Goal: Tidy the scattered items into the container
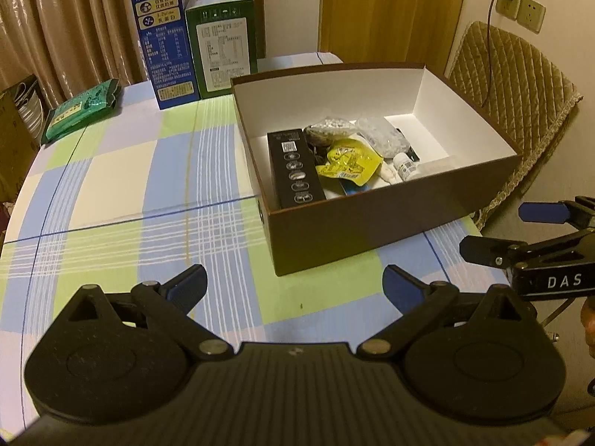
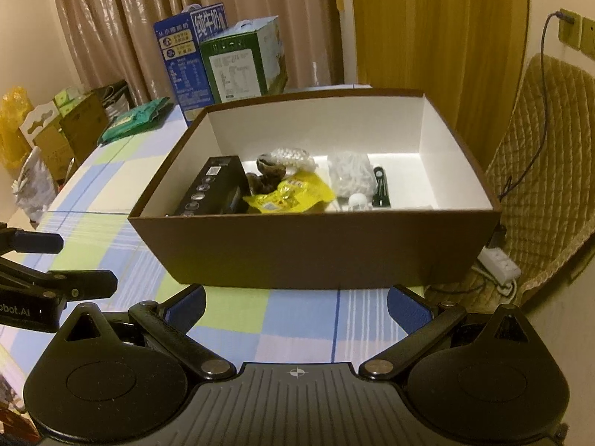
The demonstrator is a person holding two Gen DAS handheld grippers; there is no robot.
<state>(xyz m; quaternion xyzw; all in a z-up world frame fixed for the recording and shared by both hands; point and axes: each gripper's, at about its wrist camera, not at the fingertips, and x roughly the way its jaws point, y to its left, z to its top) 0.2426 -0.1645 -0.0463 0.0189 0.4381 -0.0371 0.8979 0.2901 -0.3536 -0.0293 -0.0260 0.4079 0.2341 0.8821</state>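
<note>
With both the left gripper (image 1: 294, 285) and right gripper (image 2: 296, 306) held wide and empty before the brown box (image 2: 316, 245), where small items are already piled, the green packet (image 1: 80, 109) left far across the table (image 1: 111, 171) risks being overlooked.

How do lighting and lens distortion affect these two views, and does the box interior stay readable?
Left wrist view: warm, dim, yellowish light; fisheye bends the tablecloth lines; the box interior stays readable, with the yellow packet clear. Right wrist view: same yellow cast, dark vignette corners, the box's front wall in shadow, its white back wall brightly lit, the curtains showing glare streaks.
</note>
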